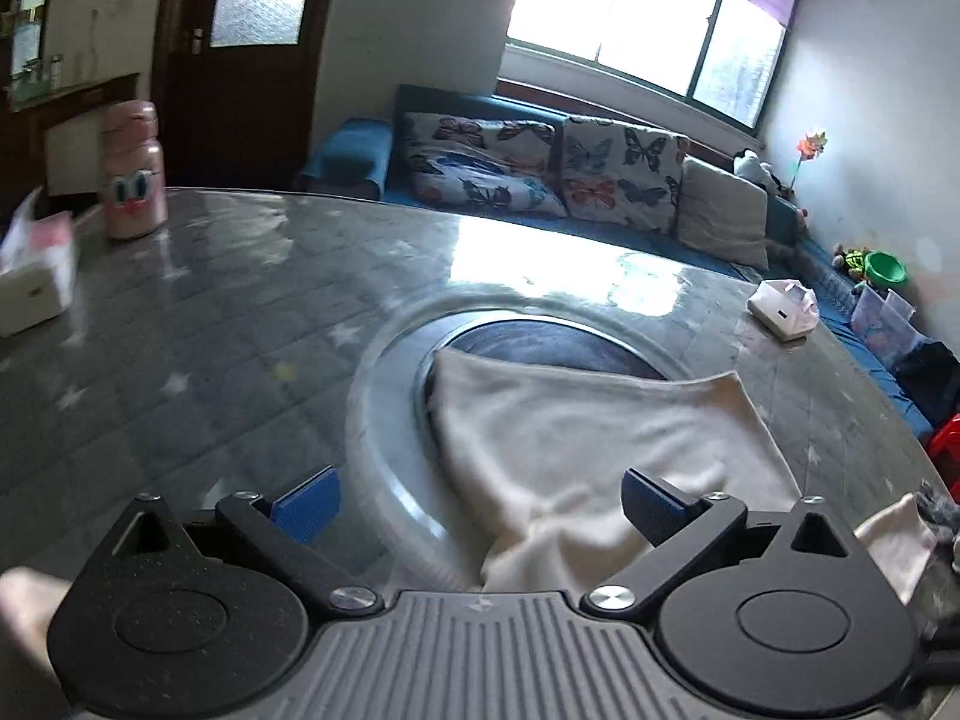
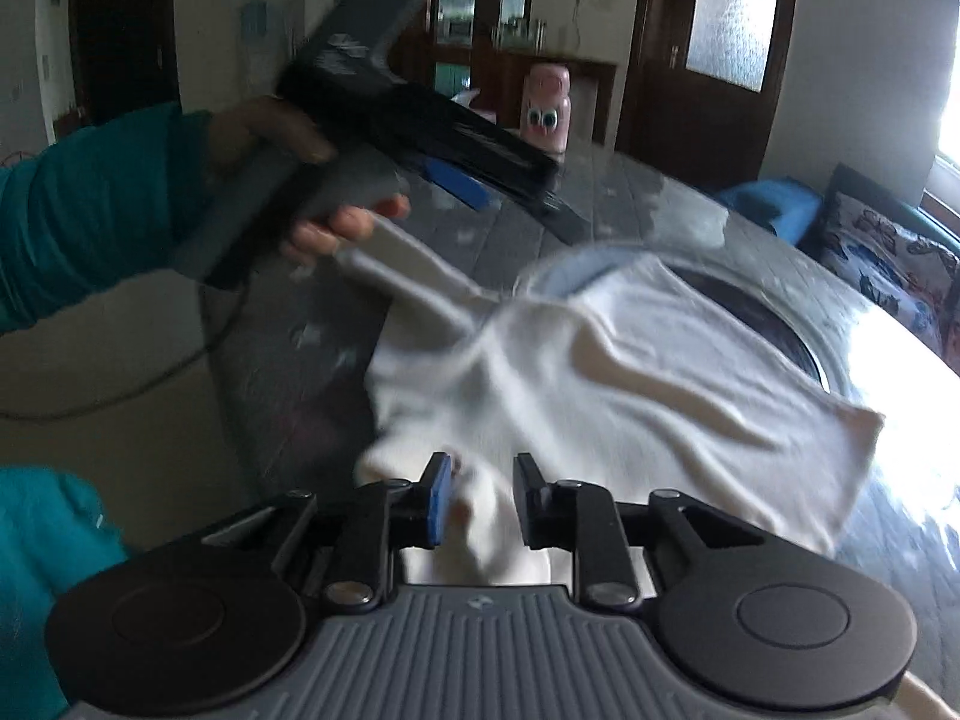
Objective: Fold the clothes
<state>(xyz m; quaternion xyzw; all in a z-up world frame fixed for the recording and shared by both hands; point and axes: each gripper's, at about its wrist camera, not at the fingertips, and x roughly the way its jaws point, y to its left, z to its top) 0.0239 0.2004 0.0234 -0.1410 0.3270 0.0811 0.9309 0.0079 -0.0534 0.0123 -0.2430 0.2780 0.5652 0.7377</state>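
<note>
Right gripper (image 2: 480,501) is up front, jaws narrowed around a bunched fold of the cream garment (image 2: 630,372), soft knit, rumpled, spread on the glossy round glass table (image 1: 240,312) partly over its centre disc. Left gripper (image 1: 480,501) hangs wide open above the cloth's near edge, ribbed blue pads (image 1: 306,504) empty.

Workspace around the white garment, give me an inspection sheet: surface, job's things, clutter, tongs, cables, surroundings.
Surface: glossy grey table with star pattern and a round inset in the middle.
Job's things: white garment lying rumpled, partly over the inset.
Clutter: pink bottle, white box, second white box.
Tongs: left tongs open above the garment's near edge; right tongs narrowed around a bunch of the garment; grip unclear.
Cables: dark cable hanging below the left handle.
Surroundings: sofa with butterfly cushions, window, wooden door.
</note>
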